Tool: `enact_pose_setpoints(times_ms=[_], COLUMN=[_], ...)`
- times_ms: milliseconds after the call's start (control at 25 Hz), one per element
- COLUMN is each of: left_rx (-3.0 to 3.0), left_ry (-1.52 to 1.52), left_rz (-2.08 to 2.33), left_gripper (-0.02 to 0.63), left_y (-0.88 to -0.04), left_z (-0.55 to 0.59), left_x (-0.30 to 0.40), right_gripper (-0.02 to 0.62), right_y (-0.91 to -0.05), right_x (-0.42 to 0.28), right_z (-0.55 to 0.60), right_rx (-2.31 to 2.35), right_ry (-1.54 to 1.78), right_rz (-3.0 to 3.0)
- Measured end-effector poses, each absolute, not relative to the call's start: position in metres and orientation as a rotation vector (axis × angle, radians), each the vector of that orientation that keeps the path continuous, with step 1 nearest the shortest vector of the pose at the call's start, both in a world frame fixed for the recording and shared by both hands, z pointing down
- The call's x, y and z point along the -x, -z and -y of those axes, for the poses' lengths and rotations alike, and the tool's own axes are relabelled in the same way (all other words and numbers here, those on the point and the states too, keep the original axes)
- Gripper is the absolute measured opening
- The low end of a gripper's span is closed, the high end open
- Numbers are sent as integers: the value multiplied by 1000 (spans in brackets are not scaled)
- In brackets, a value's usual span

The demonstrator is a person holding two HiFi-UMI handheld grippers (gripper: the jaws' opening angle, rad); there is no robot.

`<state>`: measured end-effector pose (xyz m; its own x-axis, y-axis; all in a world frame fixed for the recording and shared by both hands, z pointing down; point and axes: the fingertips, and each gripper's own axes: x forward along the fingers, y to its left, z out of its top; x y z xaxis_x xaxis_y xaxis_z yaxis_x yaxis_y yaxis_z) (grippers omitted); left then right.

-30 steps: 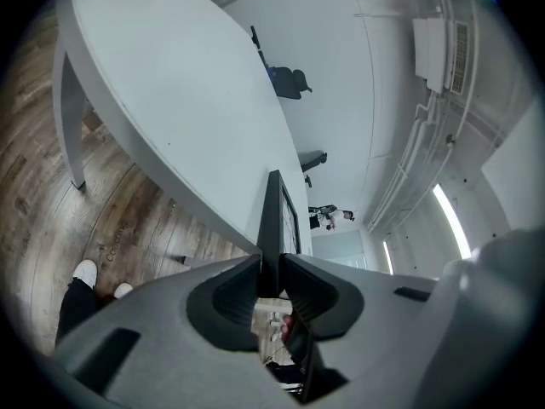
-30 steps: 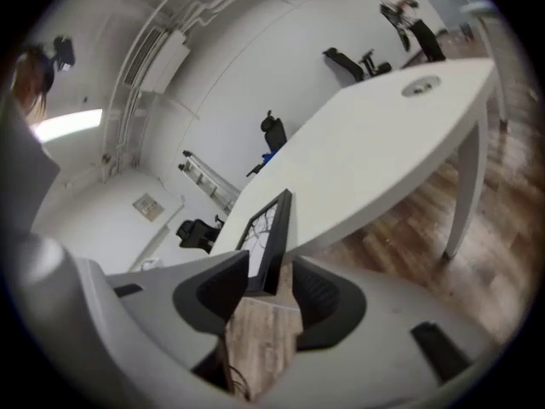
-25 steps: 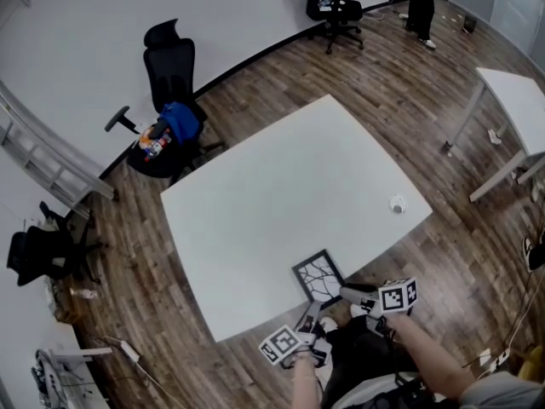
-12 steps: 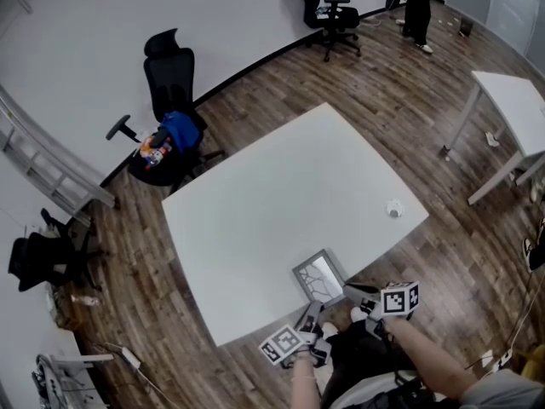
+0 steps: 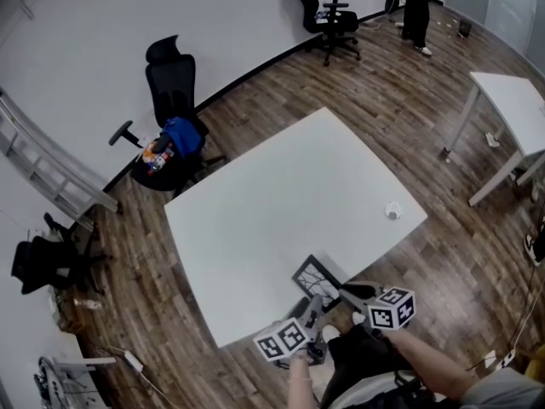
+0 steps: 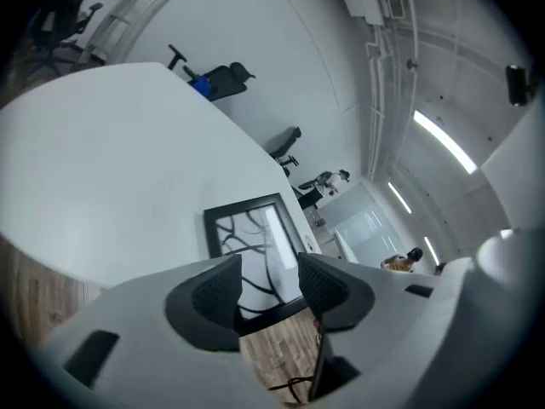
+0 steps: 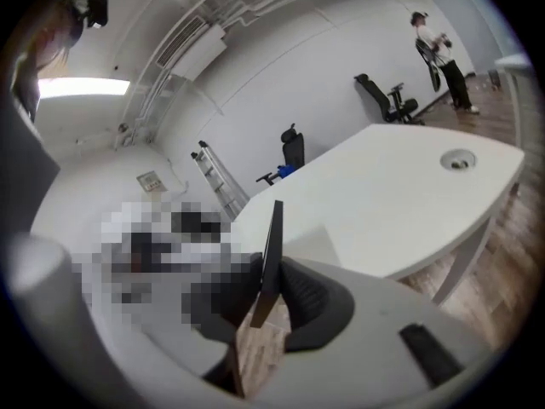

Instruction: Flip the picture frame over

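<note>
at 7 o'clock in the head view the left gripper point(image 5: 312, 310) is held with its jaws wide. they have just been opening, and in the left gripper view nothing is pressed by its pads point(image 6: 217, 290); the frame point(image 6: 252, 244) only shows beyond the gap. the frame is found at the 6 o'clock edge of the table point(image 5: 272, 186), tilted up off the top, and its near edge seems to hang past the rim. at 5 o'clock the right gripper point(image 5: 347, 290) is clamped on the frame's edge, its jaws having just been closing.

the frame is judged to be carried by that one grip alone. as only a thin edge is pinched, the frame could be swung about the pads by its own weight, or be slid out if the wrist is rolled fast. with the rim so near, a slipped frame might be dropped to the floor point(image 5: 443, 254) rather than onto the table. a hard landing could also be caused if it is let go while steep.

the branch-patterned face and the empty left gap are given only by the left gripper view. the frame's place on the table is given only by the head view. the pinch itself is shown only in the right gripper view, where the frame is seen edge-on between the pads.
</note>
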<state>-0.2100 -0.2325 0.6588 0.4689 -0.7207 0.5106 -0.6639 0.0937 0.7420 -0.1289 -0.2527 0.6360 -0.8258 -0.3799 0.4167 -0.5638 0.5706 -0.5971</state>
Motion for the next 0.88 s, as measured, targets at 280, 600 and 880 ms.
enact_pose_setpoints(times_ms=[280, 600, 880], left_rx=[-1650, -1616, -1549], left_ry=[-155, -211, -169], left_rz=[1415, 1416, 1427], left_gripper=[193, 193, 186], left_y=[-634, -633, -634], left_z=[264, 261, 258], left_x=[203, 200, 218], right_gripper=[75, 72, 71], right_y=[-620, -603, -607], right_x=[150, 166, 192], right_z=[240, 223, 211], right_rx=[-861, -845, -777], right_ry=[-753, -297, -92], right_rz=[2583, 2564, 2575])
